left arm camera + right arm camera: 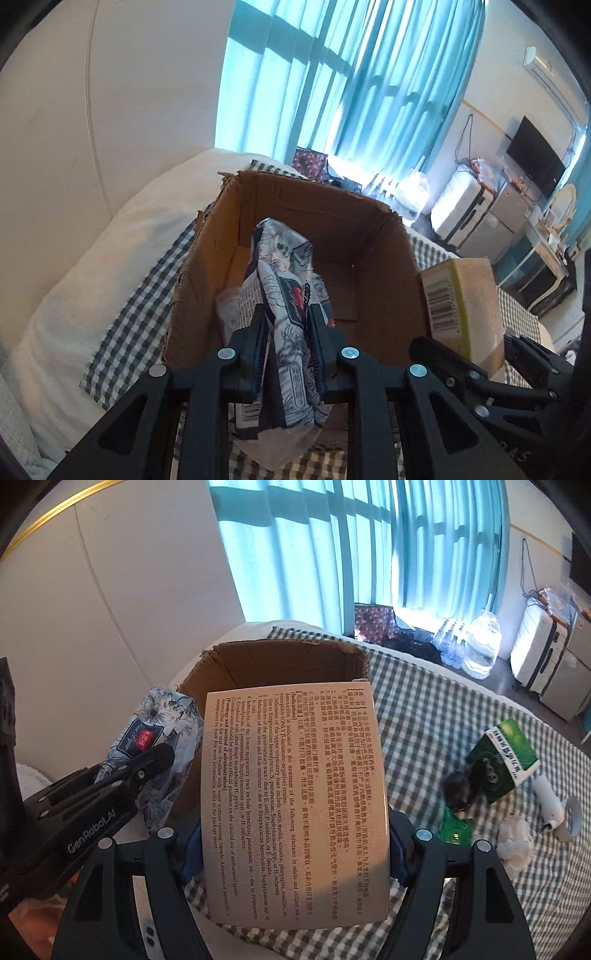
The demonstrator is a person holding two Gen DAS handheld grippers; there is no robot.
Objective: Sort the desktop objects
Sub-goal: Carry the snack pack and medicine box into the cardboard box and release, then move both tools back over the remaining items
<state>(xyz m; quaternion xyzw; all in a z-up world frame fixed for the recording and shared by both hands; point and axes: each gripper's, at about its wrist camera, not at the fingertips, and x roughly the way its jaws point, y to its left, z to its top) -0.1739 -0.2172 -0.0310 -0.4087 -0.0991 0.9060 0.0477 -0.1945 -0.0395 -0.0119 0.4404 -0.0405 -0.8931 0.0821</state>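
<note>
Checked cloth (424,709) over a white bed, spread under everything. Open cardboard box (369,240) on that cloth, torn top edges, bare brown floor inside; also seen from the right wrist (288,664), behind the held items.

Medicine box (293,801) clamped between the right gripper (295,834) fingers, printed side up, small black text in Chinese and English; held in front of the cardboard box, just beside its right wall. Same medicine box in the left view (461,302), barcode end facing the camera, right gripper (480,365) closed on it from below.

Tissue pack (291,314), floral blue-and-white wrap with a red label, pinched between the left gripper (288,317) fingers, held upright over the near edge of the cardboard box, top end leaning into the opening. From the right wrist, tissue pack (162,738) at the left wall of the cardboard box, left gripper (147,764) shut around it.

On the cloth to the right, well apart from the cardboard box: green carton (502,757) tilted, dark round thing (456,786) touching it, green packet (454,825) just below, crumpled white tissue (515,843), white tube (550,801) beside a tape roll (572,816).
</note>
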